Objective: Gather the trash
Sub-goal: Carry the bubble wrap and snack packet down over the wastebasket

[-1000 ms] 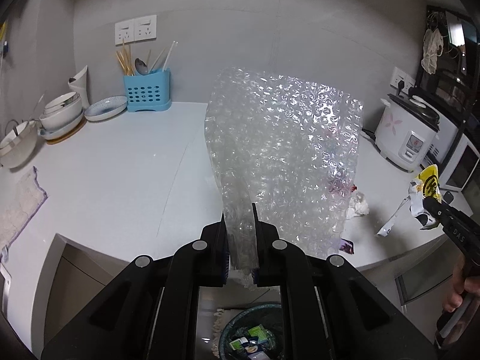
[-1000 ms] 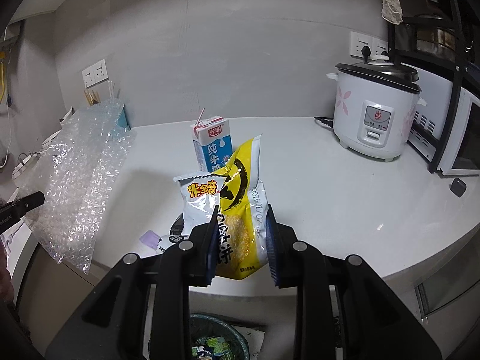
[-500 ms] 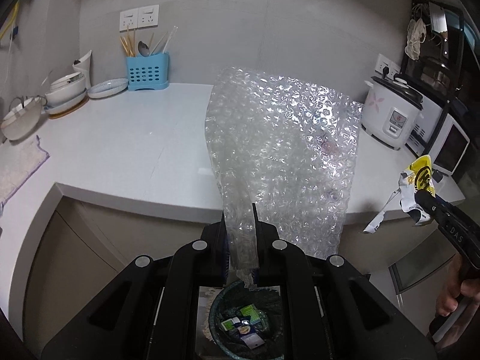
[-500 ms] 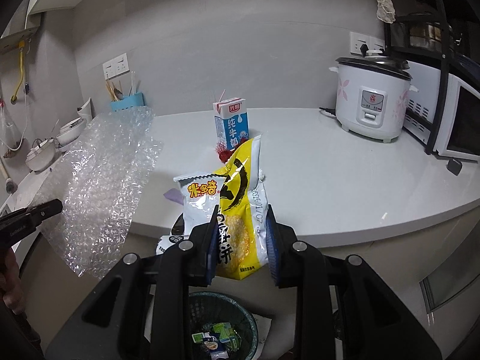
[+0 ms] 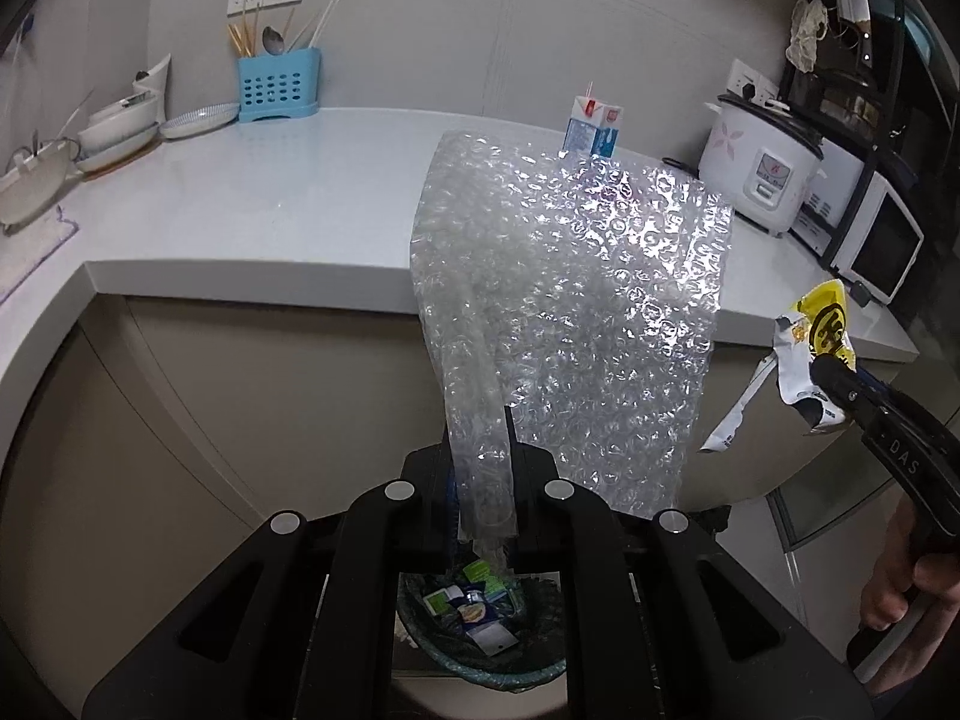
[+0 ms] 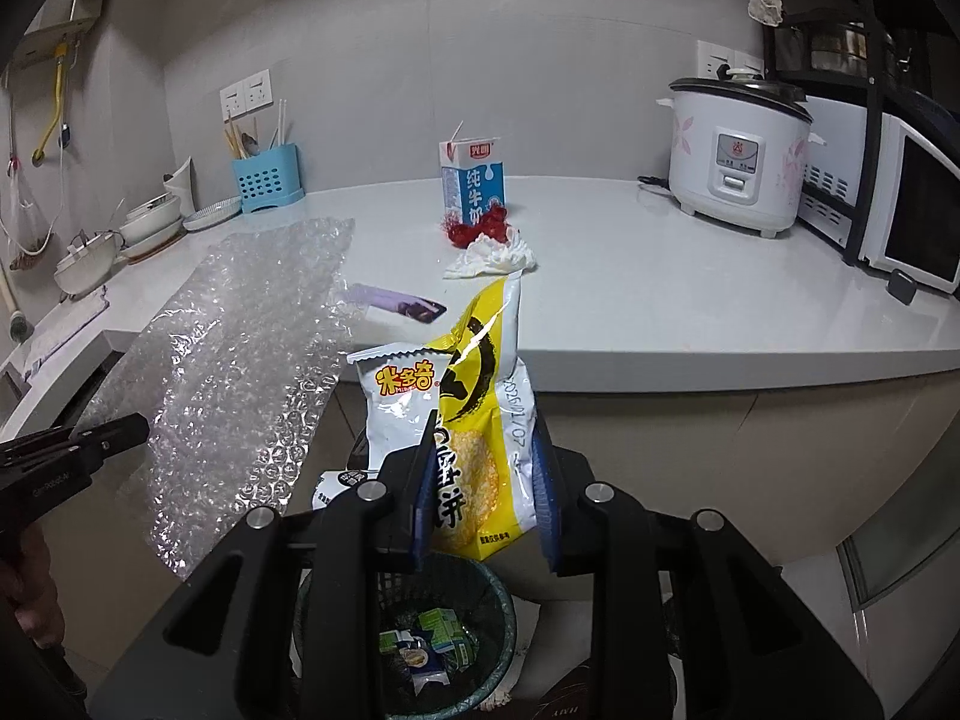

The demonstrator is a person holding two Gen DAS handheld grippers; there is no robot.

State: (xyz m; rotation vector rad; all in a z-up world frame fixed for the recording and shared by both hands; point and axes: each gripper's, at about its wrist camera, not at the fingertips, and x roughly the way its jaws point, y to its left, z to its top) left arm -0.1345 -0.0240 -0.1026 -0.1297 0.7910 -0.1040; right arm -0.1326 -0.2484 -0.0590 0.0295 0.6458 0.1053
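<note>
My left gripper point(image 5: 480, 468) is shut on the lower edge of a clear bubble wrap sheet point(image 5: 570, 312), which stands up in front of it. Straight below it on the floor is a dark trash bin point(image 5: 480, 660) with several packets inside. My right gripper point(image 6: 483, 480) is shut on snack wrappers point(image 6: 474, 414), a yellow one and a white one, above the same trash bin point(image 6: 408, 636). In the left wrist view the right gripper point(image 5: 840, 387) holds the snack wrappers point(image 5: 810, 336) at the right. The right wrist view shows the left gripper point(image 6: 129, 429) with the bubble wrap point(image 6: 240, 372).
On the white counter point(image 6: 660, 312) stand a milk carton point(image 6: 473, 183), a red scrap point(image 6: 480, 231), a crumpled tissue point(image 6: 495, 255) and a purple wrapper point(image 6: 399, 306). A rice cooker point(image 6: 735, 159) and microwave point(image 6: 912, 210) stand right; a blue utensil holder point(image 5: 277, 87) and dishes point(image 5: 120, 126) stand left.
Both grippers have moved back off the counter and down with their loads. The trash bin now shows larger below them, and the counter edge has risen in both views.
</note>
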